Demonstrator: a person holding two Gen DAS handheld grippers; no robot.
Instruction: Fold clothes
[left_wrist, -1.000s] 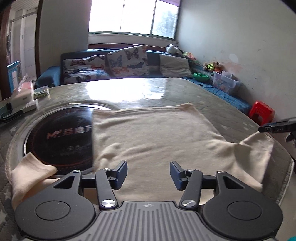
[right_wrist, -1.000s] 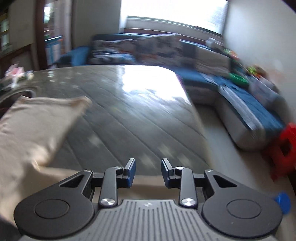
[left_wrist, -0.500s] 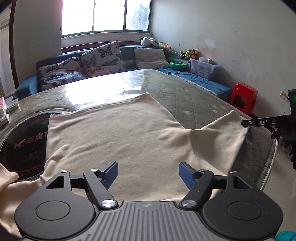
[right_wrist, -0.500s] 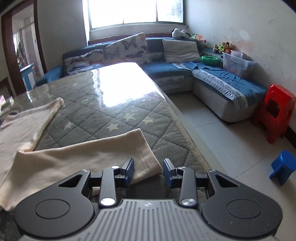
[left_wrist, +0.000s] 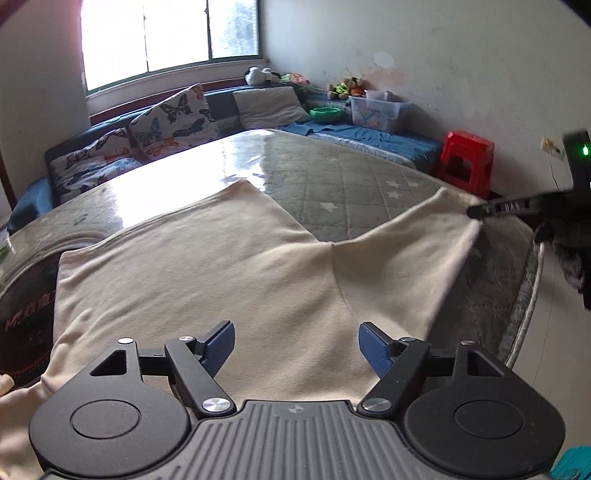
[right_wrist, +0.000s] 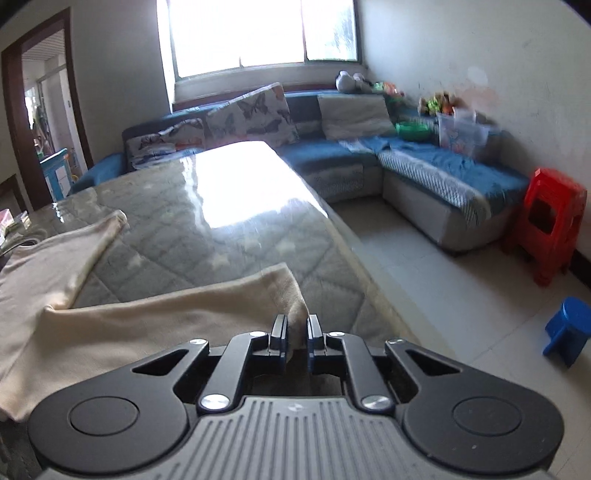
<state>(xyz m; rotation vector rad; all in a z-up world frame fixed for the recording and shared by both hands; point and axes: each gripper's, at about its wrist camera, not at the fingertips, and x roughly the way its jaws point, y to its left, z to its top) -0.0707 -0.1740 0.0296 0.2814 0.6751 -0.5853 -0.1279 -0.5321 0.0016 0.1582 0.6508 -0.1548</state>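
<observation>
A cream shirt (left_wrist: 207, 266) lies spread flat on the quilted table (left_wrist: 351, 184). Its right sleeve (left_wrist: 413, 258) stretches toward the table's right edge. My left gripper (left_wrist: 296, 341) is open, hovering low over the shirt's near part, holding nothing. My right gripper (right_wrist: 294, 328) is shut on the cuff of the sleeve (right_wrist: 166, 314); a fold of cream cloth sits between its pads. The right gripper also shows in the left wrist view (left_wrist: 476, 213), at the sleeve's tip. The shirt body (right_wrist: 44, 266) shows at the left of the right wrist view.
A dark round cooktop (left_wrist: 22, 314) is set in the table under the shirt's left side. A blue sofa (right_wrist: 424, 173) with cushions runs along the far and right walls. A red stool (right_wrist: 550, 221) and a blue stool (right_wrist: 567, 330) stand on the floor at right.
My right gripper has closed on the sleeve cuff, which lay loose in front of it before. My left gripper has opened wider and shifted right over the shirt.
</observation>
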